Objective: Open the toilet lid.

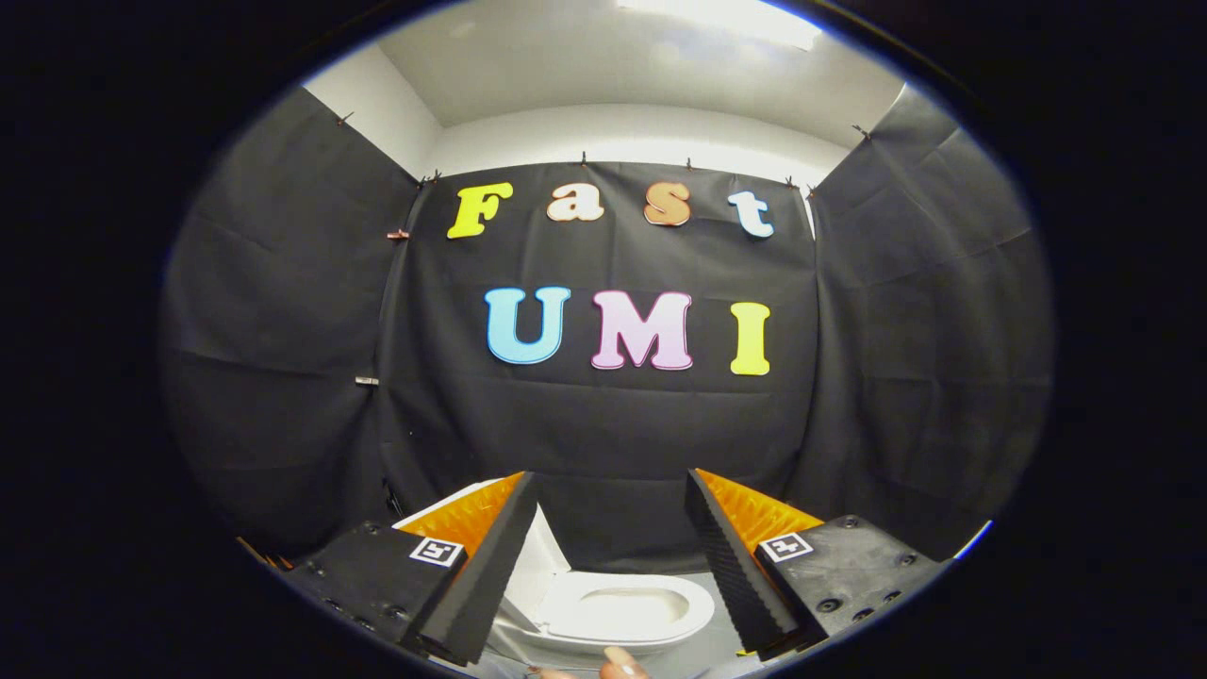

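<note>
- The gripper [608,528] is held high in the booth, aimed at the far wall of black cloth [603,434].
- Its jaws stand wide apart, with nothing between them; both fingers are free of any contact.
- The left finger [490,566] and the right finger [731,566] each slant inward toward their tips, ribbed on the inner faces.
- A small square marker [437,552] sits on the left finger's mount, and a matching marker [785,546] on the right one.
- The toilet [618,613] is low in the scene, below the gap between the fingers and somewhat nearer the left one.
- Its seat ring [693,604] lies flat and its bowl opening faces up, plainly exposed.
- The lid [547,556] stands up at the left side of the bowl, partly hidden behind the left finger; it is already raised off the seat.
- A fingertip of a hand [622,668] shows at the near side, just below the toilet; whether it touches anything I cannot tell.
- Black cloth also covers the left and right walls, pinned along its top edge.
- Above the cloth are a white wall and ceiling [603,85], with a bright light [717,19] overhead.
</note>
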Demonstrator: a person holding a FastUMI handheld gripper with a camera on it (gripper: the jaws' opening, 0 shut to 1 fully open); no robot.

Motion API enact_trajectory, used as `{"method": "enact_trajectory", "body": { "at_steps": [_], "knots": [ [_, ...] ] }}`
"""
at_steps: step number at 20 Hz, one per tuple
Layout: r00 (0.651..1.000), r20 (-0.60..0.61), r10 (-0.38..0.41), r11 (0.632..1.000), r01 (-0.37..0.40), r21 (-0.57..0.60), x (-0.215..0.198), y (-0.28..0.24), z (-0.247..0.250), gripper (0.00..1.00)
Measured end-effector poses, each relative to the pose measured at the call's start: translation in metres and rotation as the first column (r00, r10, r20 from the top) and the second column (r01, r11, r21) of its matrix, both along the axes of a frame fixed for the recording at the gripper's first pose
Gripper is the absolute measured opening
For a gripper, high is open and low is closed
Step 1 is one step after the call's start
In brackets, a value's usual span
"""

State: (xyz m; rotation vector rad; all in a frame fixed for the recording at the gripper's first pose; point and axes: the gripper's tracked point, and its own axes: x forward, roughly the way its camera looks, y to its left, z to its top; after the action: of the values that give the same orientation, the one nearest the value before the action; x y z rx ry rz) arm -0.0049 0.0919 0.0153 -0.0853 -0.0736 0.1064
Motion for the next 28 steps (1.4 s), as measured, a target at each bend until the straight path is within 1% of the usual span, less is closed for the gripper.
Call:
{"method": "enact_trajectory", "body": {
  "at_steps": [5,9,12,28],
  "knots": [
    [1.000,0.002,-0.001,1.000,0.001,-0.014,-0.009,-0.001,-0.001,0.98],
    [1.000,-0.004,-0.006,1.000,0.006,-0.021,-0.011,-0.002,-0.002,0.96],
    [1.000,-0.004,0.001,1.000,-0.001,-0.010,-0.012,0.000,-0.002,0.96],
    [1.000,-0.022,-0.012,1.000,0.012,0.010,-0.013,-0.009,-0.004,0.96]
  ]
}}
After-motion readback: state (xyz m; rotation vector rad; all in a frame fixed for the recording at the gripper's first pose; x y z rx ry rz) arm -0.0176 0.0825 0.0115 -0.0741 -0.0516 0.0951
